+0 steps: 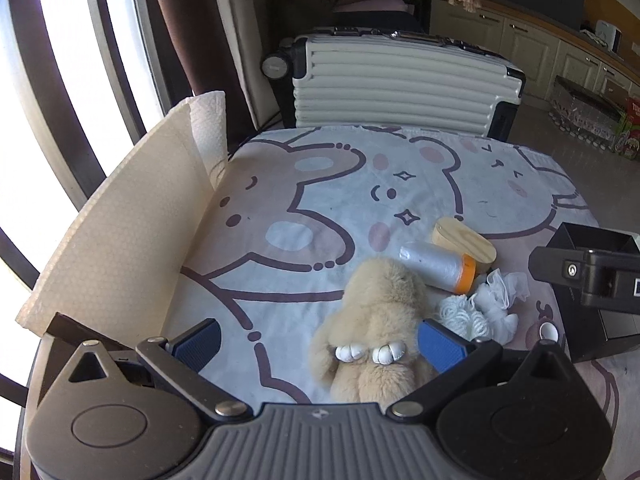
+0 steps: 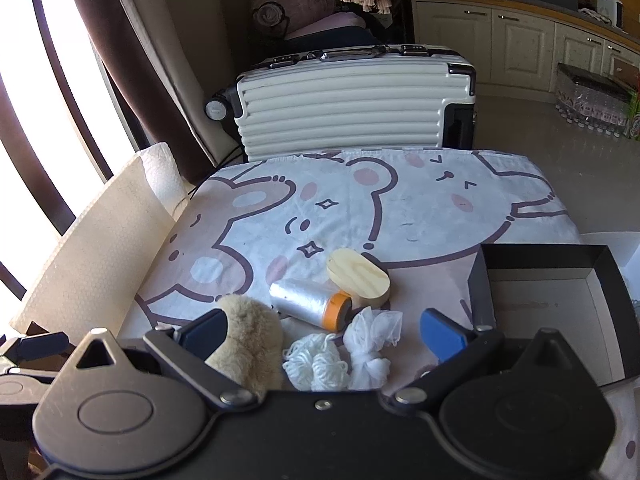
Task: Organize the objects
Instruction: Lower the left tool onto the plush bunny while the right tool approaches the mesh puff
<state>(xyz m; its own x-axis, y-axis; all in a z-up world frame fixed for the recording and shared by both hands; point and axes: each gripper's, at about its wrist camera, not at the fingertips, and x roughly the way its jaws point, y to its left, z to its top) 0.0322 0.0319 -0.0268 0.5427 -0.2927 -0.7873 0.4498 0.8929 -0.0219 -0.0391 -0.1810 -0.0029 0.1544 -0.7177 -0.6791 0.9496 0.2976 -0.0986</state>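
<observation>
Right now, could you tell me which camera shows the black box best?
The right wrist view: the black box shows its open top and bare inside. The left wrist view catches only a corner, partly hidden behind the right tool.

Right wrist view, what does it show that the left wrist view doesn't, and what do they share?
Only the right wrist view shows the inside of the black box, open, with nothing visible in it. Only the left wrist view shows the plush toy's white beaded feet and the other gripper's body. Both show the wooden block, foil roll, white yarn, mesh bundle and suitcase. Left tongs and right tongs are open.
</observation>
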